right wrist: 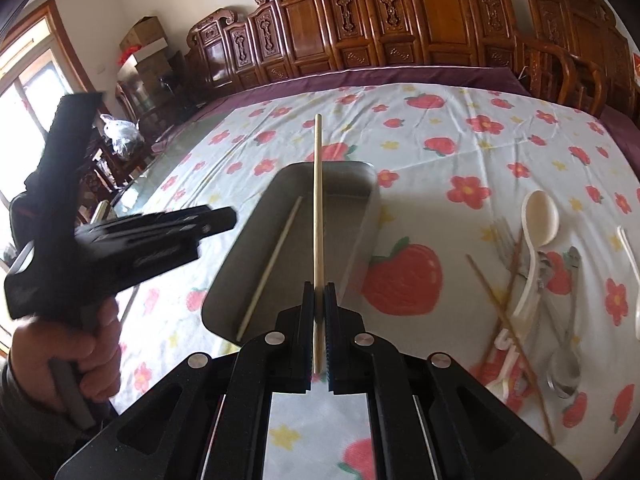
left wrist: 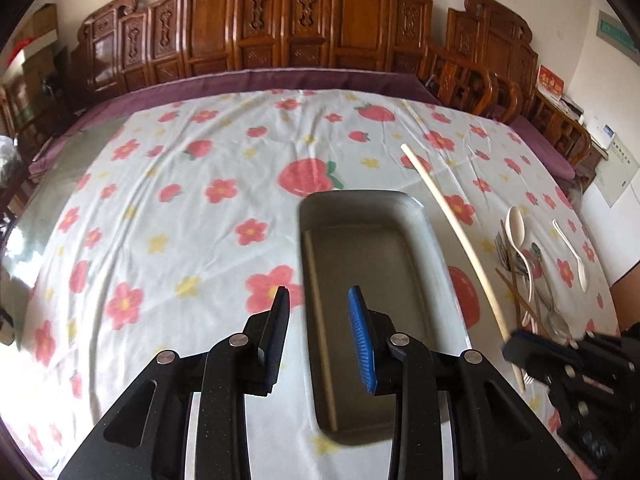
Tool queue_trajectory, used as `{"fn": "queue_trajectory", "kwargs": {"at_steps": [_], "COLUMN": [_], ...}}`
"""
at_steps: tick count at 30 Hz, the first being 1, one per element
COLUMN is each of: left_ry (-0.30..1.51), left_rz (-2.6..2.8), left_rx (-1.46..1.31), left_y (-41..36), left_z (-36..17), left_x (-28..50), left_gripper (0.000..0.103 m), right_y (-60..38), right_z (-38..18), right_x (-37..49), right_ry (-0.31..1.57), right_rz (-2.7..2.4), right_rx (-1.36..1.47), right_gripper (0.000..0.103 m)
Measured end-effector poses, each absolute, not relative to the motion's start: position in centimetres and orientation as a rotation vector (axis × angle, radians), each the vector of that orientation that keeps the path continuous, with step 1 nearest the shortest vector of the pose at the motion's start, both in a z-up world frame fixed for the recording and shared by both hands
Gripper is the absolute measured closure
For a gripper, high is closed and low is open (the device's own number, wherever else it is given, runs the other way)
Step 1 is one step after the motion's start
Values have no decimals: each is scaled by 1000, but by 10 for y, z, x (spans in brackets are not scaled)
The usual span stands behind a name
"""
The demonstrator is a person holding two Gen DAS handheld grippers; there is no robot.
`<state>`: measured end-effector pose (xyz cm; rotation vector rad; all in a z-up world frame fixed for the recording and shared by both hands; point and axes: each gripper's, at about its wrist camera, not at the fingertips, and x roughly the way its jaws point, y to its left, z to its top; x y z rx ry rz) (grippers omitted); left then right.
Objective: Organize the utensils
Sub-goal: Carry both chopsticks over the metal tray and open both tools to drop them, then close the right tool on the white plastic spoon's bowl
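the right claw [right wrist: 319, 328] is clenched on a pale chopstick [right wrist: 317, 216], pinching it near its lower end so the long shaft sticks forward over the metal tray [right wrist: 370, 216] in the middle of the right wrist view. the left claw [left wrist: 320, 336] stands released with nothing between its pads, hovering over the tray's near left rim, where another chopstick [left wrist: 320, 320] already lies inside along the left wall. the rest of the utensils, a white spoon [right wrist: 534, 240], forks, metal spoons and brown chopsticks, sit in a heap [right wrist: 536, 304] on the flowered surface [right wrist: 460, 140] at the right of the frame, well apart from the tray. the main risk, as i judge it, is the grip so close to one end: the chopstick could pivot between the pads and land across the rim or on the cloth instead of beside its mate. letting go while the tip is high could make it bounce or roll out. the two claws are also near each other over the tray, so a careless sweep might knock them together or nudge the tray on the wrinkled cloth.
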<state>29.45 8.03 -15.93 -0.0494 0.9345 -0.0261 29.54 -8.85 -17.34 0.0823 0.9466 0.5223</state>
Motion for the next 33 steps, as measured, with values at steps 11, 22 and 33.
{"fn": "queue_trajectory", "kwargs": {"at_steps": [11,22,33], "left_ry": [845,813,768], "left_rz": [-4,-60,-144], "left_rx": [-53,-77,-21], "left_y": [106,105,62], "left_z": [-146,-139,-129], "left_x": [268,261,244], "left_gripper": [73,70,46], "right_y": [-52,-61,-175], "right_z": [-195,-189,-165], "right_x": [311,299,275], "right_ry": [988,948,886], "right_rz": [538,592,439], "right_rx": [83,24,-69], "right_gripper": [97,95,91]}}
